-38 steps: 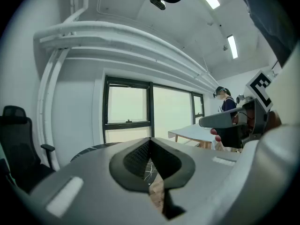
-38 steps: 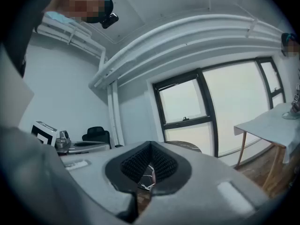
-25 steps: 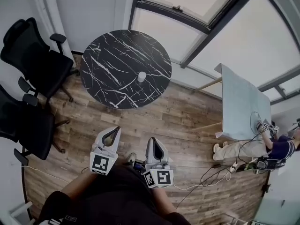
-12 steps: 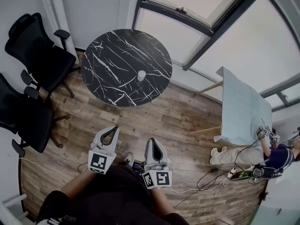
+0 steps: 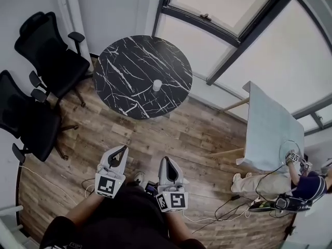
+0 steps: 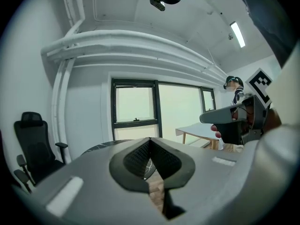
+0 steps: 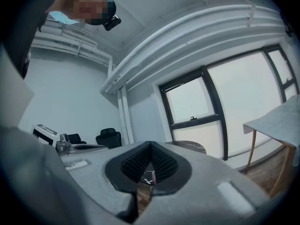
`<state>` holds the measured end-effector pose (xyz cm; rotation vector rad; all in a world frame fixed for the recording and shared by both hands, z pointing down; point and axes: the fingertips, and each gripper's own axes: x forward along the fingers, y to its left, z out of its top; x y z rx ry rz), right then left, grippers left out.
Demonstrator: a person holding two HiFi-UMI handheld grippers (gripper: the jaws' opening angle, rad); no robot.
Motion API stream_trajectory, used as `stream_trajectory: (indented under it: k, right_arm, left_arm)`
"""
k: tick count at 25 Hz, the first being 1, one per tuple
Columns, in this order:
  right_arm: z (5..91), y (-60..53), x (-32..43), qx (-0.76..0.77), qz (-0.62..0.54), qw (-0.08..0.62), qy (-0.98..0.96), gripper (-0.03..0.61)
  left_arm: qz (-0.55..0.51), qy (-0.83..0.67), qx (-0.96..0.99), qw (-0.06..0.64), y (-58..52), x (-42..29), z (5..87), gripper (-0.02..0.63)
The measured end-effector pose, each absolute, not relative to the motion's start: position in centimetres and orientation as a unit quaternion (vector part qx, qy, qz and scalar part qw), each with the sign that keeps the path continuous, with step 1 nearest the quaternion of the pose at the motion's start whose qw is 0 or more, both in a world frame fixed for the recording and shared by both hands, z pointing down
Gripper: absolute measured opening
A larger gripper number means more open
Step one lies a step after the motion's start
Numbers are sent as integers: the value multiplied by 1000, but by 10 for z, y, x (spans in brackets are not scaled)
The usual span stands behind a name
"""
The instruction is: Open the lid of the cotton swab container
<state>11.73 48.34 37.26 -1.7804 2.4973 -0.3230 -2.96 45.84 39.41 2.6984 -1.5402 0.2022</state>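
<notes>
Both grippers sit low in frame over the wood floor [image 5: 176, 134]. Left gripper [image 5: 123, 149]: jaws pressed together, nothing between them. Right gripper [image 5: 165, 161]: same, jaws together, empty. Cotton swab container [image 5: 156, 85] stands upright near the middle of the round black marble bench [image 5: 129, 61], upper centre of the head view, well apart from both grippers. Lid is too small to read. Two black office chairs [image 5: 49, 51] stand left of the bench.

container [image 5: 156, 85] details too small to tell, chair [image 5: 25, 122] cropped
</notes>
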Motion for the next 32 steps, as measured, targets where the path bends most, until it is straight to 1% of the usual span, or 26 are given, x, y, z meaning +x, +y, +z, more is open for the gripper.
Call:
stream_trajectory:
  k: [4,8,11,14,22,27,32]
  right_arm:
    - [376,485,118,-575,-115,30,809,-3]
    - [378,468,116,-570,-109,19,814,-3]
    - [384,455,117,-574,-112,15,811,-3]
    - [380,438,114,-577,-113,17,809,-3]
    - [386,376,106,-578,-124,12,806,-3]
    - [392,330,96,-582,-127,12,803,-3]
    - [392,286,85,-586,-123,10,801,-3]
  left_arm:
    - [69,-494,866,29,461,-26,399,2]
    - [84,-481,873,-9,455,-18,404,2]
    - [86,-470,878,0,445,-13,413,2]
    - [74,-469,880,19,421,-12,415,2]
    - [82,-426,901,11,366,-1,422,2]
    - [81,-415,906,5,322,-10,426,2]
    - [74,-422,904,18,269,-24,429,2]
